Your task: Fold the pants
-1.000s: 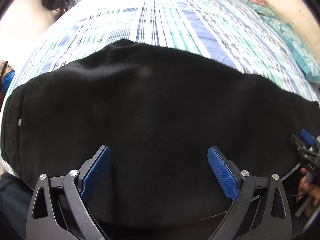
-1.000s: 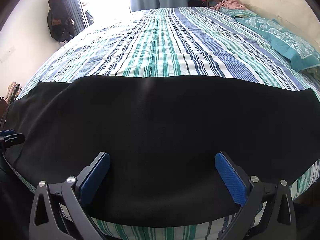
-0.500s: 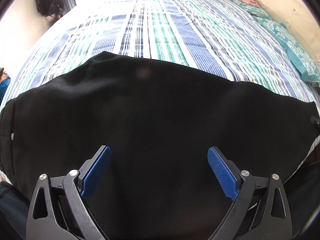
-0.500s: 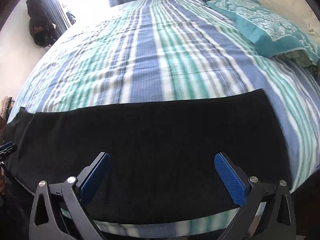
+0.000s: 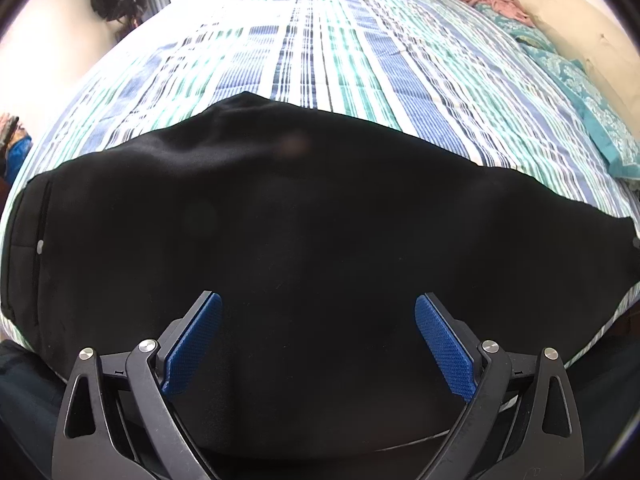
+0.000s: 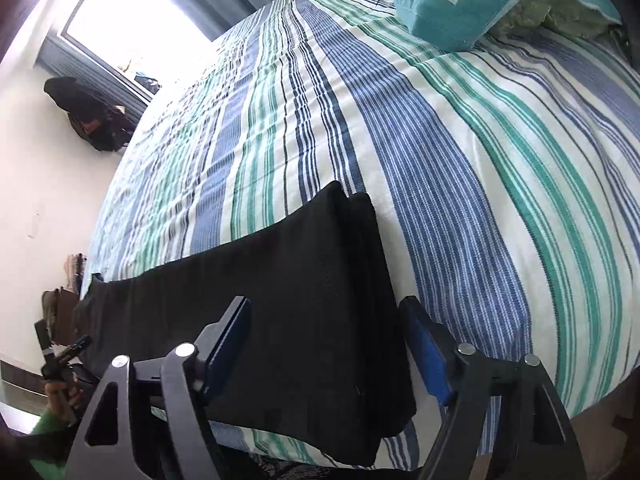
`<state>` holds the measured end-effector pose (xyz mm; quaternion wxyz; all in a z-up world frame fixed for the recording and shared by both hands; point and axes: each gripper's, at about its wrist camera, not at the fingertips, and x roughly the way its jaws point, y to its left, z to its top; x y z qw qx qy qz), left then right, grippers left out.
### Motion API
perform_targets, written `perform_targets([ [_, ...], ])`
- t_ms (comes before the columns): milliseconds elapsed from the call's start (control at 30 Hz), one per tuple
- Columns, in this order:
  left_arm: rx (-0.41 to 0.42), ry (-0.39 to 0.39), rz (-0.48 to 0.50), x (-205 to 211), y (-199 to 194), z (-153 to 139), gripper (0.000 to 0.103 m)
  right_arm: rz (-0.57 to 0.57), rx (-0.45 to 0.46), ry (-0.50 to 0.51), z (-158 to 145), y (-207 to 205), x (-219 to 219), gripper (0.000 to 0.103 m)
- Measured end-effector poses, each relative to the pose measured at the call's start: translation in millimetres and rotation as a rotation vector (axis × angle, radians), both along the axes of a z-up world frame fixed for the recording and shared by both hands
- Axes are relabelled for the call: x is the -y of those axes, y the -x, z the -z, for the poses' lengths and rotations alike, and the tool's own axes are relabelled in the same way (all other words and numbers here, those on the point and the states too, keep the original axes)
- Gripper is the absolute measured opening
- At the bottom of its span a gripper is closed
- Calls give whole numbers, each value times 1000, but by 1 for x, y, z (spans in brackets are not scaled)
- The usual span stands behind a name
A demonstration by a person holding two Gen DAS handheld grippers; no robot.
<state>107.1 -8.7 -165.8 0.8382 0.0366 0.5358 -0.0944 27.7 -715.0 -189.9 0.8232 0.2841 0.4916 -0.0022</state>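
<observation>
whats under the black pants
The black pants lie on the striped bedspread, which shows all around them. Whatever lies beneath their middle is covered.

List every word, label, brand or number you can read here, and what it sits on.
None readable.
Pants: plain black, no label showing.
Bedspread: stripes only.
Pillow: pattern only, no words.
Left gripper: tiny marks on the arms, too small to read.

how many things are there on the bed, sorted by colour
black: 1, the long black fabric pants laid along the near edge
teal: 1, the teal patterned cloth pillow
pink: 1, a crumpled pink cloth garment at the far end
total: 3
</observation>
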Motion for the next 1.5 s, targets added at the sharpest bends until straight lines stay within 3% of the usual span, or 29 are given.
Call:
perform_targets([
  [100, -1, -10, 7, 2, 1, 1, 98, -56, -53, -10, 7, -9, -7, 74],
  [200, -10, -13, 3, 3, 1, 2, 98, -88, -76, -85, 11, -15, -1, 73],
  [300, -12, -16, 3, 4, 2, 2, 98, -129, -92, -135, 11, -20, 2, 57],
  [333, -12, -17, 4, 4, 2, 2, 98, -134, -101, -138, 12, -21, 3, 56],
  [567, -18, -13, 4, 9, 0, 3, 98, -159, -181, -41, 20, -30, -8, 52],
  [633, -13, -12, 8, 10, 1, 2, 98, -146, -191, -53, 20, -33, -6, 22],
  [667, -9, -11, 9, 9, 2, 1, 98, -141, -184, -100, 20, -32, -6, 12],
  [767, 6, -4, 0, 5, 4, -2, 98, -108, -174, -88, 12, -30, -13, 12],
  [900, 0, 17, -29, -6, 5, 0, 98, -103, -29, -199, -18, -19, -34, 12],
  [1100, -10, 77, -73, -17, 3, 4, 98, -165, 161, -418, -62, -12, -112, 12],
  [1300, 15, 108, -57, -22, 10, 0, 98, -216, 237, -597, -61, -36, -238, 12],
  [1433, 11, 143, -75, -33, 11, -1, 98, -241, 224, -527, -43, -65, -333, 12],
  [1500, 21, 156, -85, -38, 12, -4, 98, -271, 219, -404, -36, -76, -383, 12],
])
